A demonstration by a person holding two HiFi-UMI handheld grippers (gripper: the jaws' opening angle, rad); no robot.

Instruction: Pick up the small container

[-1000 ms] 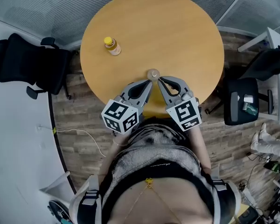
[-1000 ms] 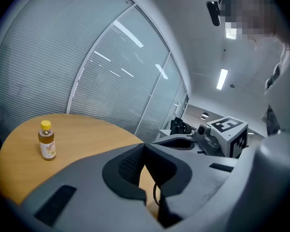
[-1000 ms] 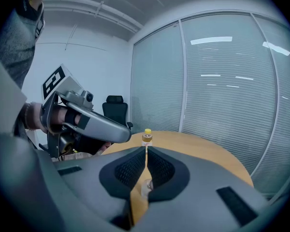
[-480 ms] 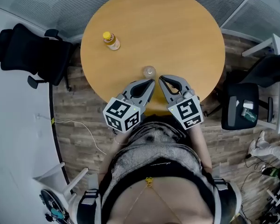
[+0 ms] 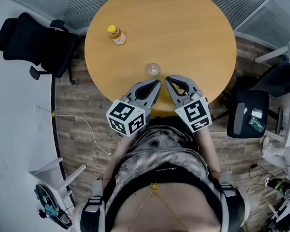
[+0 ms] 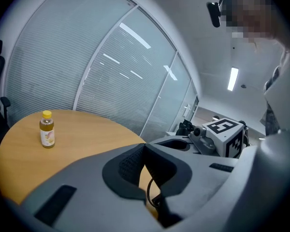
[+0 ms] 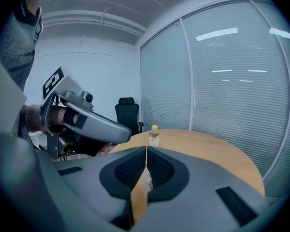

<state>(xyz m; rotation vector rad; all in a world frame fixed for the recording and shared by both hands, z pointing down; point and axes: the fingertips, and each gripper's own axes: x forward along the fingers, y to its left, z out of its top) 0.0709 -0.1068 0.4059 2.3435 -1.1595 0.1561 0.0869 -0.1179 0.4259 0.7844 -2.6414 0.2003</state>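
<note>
The small container (image 5: 153, 69), a clear little jar, stands on the round wooden table (image 5: 193, 33) near its front edge. My left gripper (image 5: 157, 83) and right gripper (image 5: 167, 79) sit side by side just short of it, tips pointing at it, neither touching it. Both are shut and hold nothing. In the left gripper view my left gripper (image 6: 144, 145) has its jaws meeting, with the right gripper's marker cube (image 6: 225, 135) beside it. My right gripper (image 7: 146, 149) also shows closed jaws in its own view.
A yellow-capped bottle (image 5: 116, 35) stands at the table's far left, also seen as the bottle (image 6: 47, 129) and bottle (image 7: 154, 136). A black office chair (image 5: 34, 42) stands left of the table and another chair (image 5: 249, 115) right of it. A cable (image 5: 82, 124) runs over the wooden floor.
The small container was right at the gripper tips; now a small gap shows between it and them. Both grippers stay shut and side by side.
</note>
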